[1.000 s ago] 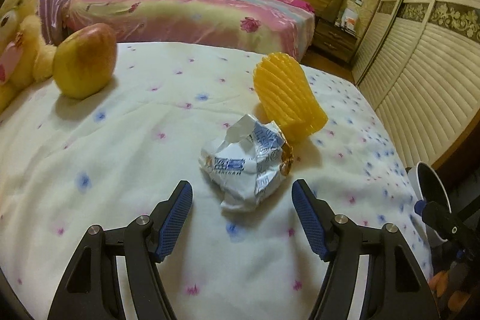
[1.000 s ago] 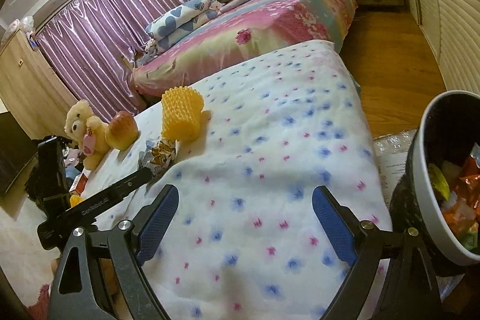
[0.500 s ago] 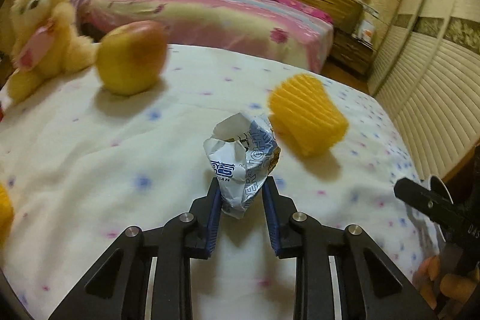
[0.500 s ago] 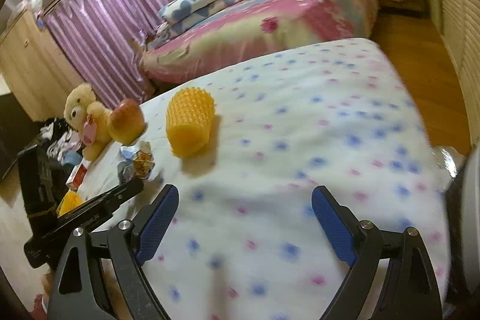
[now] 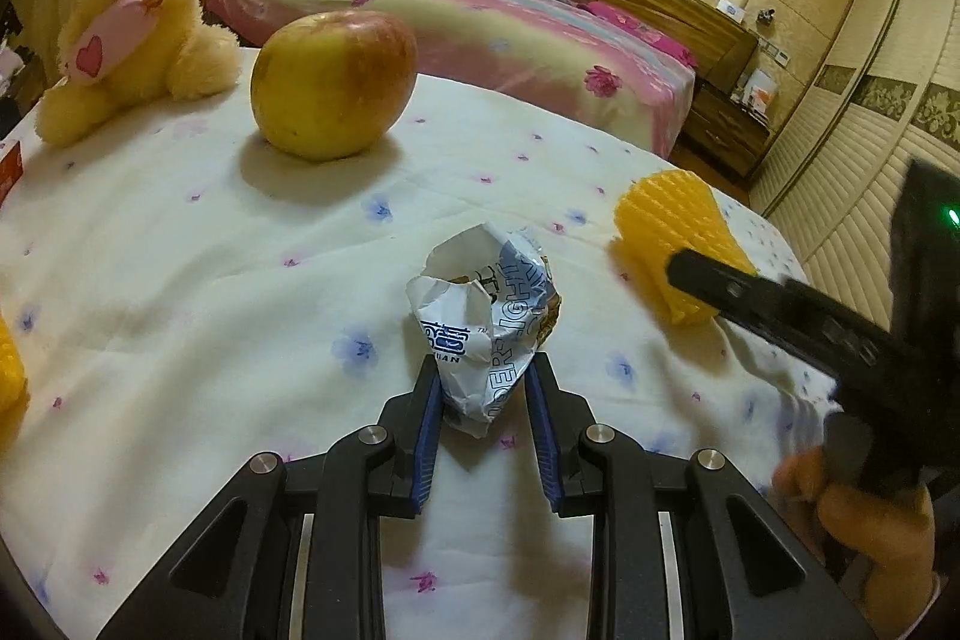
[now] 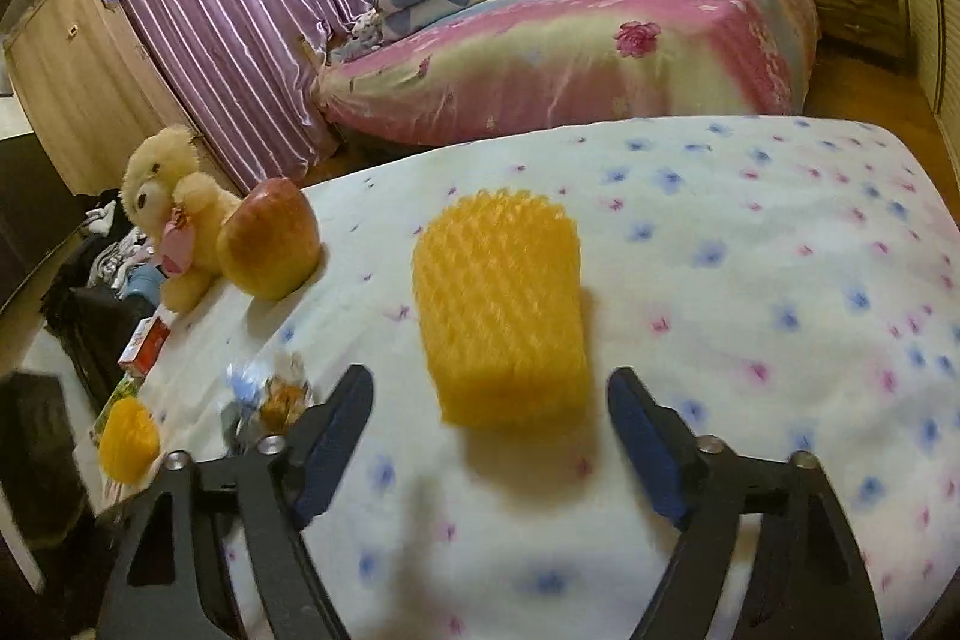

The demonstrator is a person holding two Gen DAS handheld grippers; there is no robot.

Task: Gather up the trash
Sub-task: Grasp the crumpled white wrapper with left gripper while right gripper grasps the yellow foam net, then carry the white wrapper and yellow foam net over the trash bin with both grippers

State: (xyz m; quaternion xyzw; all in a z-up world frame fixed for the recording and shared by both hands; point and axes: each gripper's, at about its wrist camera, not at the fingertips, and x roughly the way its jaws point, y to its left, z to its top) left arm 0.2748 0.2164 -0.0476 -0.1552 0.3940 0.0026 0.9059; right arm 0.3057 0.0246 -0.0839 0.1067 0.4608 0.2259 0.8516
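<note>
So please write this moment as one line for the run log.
left gripper: shut on crumpled wrapper | right gripper: open, yellow foam net ahead of its fingers | apple, teddy bear: on bedspread

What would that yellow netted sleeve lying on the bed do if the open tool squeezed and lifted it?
The yellow foam net sleeve looks hollow and meshy, so it would probably squash rather than resist. It likely weighs very little for its bulk. Lying on its side on the bedspread, it may roll if the right tool nudges it.
</note>
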